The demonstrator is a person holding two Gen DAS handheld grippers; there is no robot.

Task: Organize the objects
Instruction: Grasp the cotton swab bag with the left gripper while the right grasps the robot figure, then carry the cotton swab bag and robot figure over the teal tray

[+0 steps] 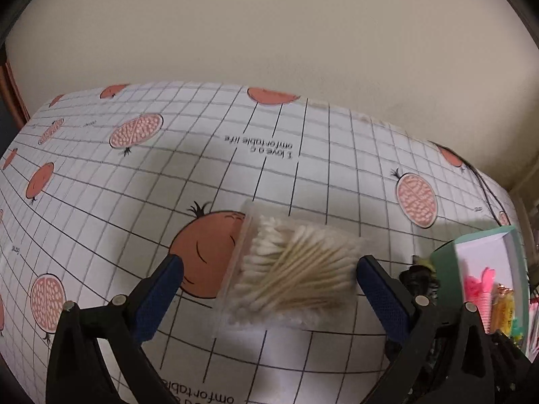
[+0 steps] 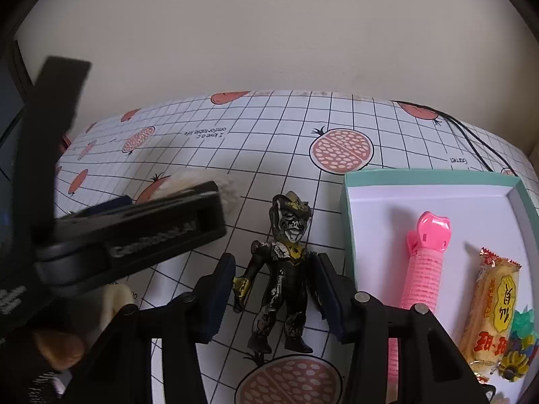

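In the left wrist view a clear plastic box of cotton swabs (image 1: 289,269) lies on the checked tablecloth (image 1: 101,185). My left gripper (image 1: 269,262) is open around it, the right finger close to the box and the left finger a gap away. The right wrist view shows a black and gold toy figure (image 2: 286,279) lying on its back on the cloth. My right gripper (image 2: 274,259) is open and straddles its torso, blue pads beside its arms. The left gripper's black body (image 2: 134,232) crosses this view at the left, with the swabs (image 2: 225,185) behind it.
A teal box (image 2: 431,175) with a white inside sits right of the figure. It holds a pink hair roller (image 2: 424,269), a yellow snack packet (image 2: 495,303) and small clips (image 2: 518,343). A black cable (image 2: 471,138) runs at the back right. A wall (image 2: 269,33) stands behind the table.
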